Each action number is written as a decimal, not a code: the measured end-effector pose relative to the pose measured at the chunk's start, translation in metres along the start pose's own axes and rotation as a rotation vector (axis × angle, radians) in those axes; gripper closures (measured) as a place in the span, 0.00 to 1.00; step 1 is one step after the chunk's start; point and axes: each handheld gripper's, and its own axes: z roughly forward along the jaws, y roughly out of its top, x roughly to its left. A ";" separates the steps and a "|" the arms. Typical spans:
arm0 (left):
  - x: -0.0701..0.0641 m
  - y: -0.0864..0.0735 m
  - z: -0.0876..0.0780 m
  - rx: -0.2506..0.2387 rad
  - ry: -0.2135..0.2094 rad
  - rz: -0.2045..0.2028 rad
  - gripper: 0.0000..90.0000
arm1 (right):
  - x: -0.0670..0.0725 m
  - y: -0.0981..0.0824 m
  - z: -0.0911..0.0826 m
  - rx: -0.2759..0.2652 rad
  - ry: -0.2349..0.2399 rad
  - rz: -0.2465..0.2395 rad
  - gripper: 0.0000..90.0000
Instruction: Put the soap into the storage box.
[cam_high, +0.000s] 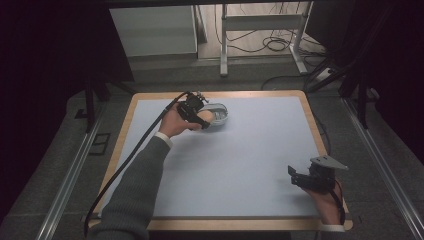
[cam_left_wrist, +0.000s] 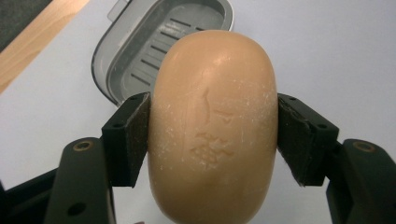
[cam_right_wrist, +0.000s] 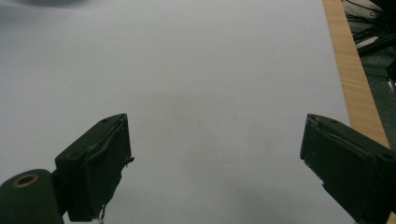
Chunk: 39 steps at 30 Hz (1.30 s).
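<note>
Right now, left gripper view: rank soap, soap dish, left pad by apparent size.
1. Soap, largest in frame, though it sits nearest the camera in the tongs.
2. Soap dish, partly hidden behind the soap, so true rank is unsure.
3. Left pad, smallest.

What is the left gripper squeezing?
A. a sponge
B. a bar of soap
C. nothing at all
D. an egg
B: the left gripper has its two black jaws pressed on the sides of a tan bar of soap with a stamped mark, above the open grey soap dish.
</note>
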 end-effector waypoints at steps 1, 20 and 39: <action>0.000 0.002 0.001 0.005 0.001 0.006 0.36 | 0.000 0.000 0.000 -0.001 0.000 0.000 0.09; 0.017 0.023 0.016 0.015 -0.001 0.003 0.36 | -0.002 -0.002 0.002 0.011 -0.008 -0.003 0.09; 0.023 0.044 0.039 0.073 0.020 0.043 0.36 | -0.003 -0.002 0.002 0.006 -0.012 0.001 0.09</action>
